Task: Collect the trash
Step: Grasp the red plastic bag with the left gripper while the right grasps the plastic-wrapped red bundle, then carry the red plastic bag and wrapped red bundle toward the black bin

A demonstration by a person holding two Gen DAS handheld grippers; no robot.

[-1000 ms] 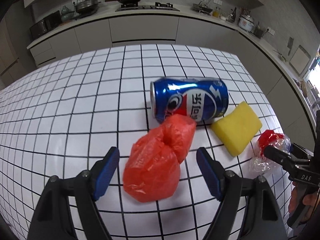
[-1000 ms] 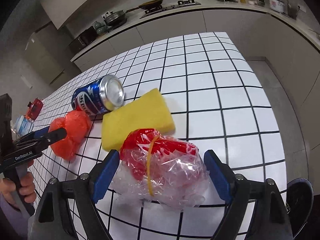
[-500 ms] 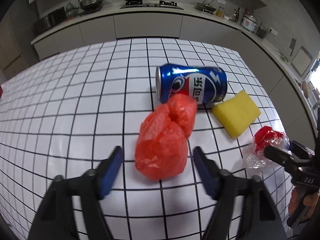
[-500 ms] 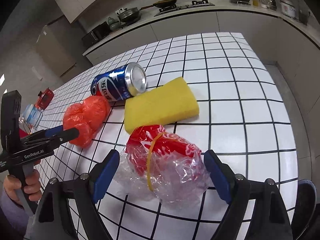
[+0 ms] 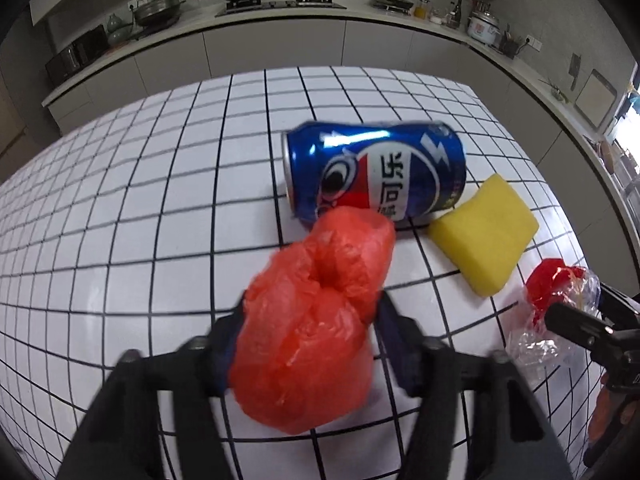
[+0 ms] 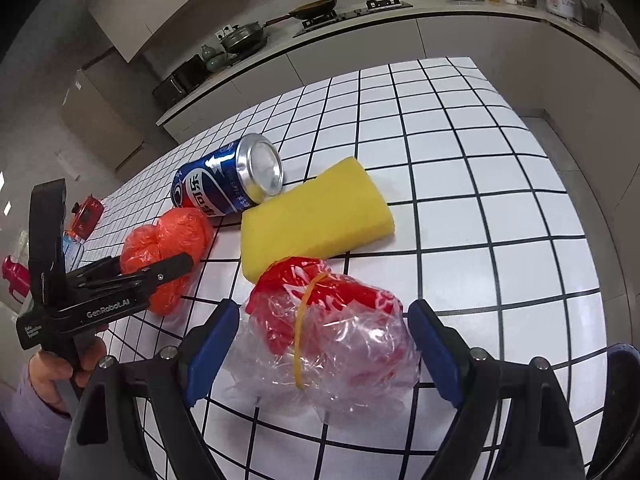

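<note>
A crumpled orange plastic bag (image 5: 316, 320) lies on the white tiled table (image 5: 120, 200). My left gripper (image 5: 310, 312) is closing its jaws around it, and both blue pads press into its sides; the bag (image 6: 164, 240) and that gripper (image 6: 156, 268) also show in the right wrist view. A wad of clear and red plastic (image 6: 340, 344) tied with a yellow band sits between the open fingers of my right gripper (image 6: 322, 340), with the pads off it. A blue soda can (image 5: 376, 176) lies on its side behind the orange bag, next to a yellow sponge (image 5: 484, 236).
The table's right edge (image 6: 560, 152) drops to the floor. A dark rounded object (image 6: 616, 400) sits below the right gripper at the lower right. Small red items (image 6: 86, 216) stand at the table's far left. A kitchen counter (image 5: 280, 20) with pans runs behind.
The left gripper has dropped down over the orange bag and its jaws have closed in from wide apart onto the bag's sides. The right gripper stays open around the clear plastic wad.
</note>
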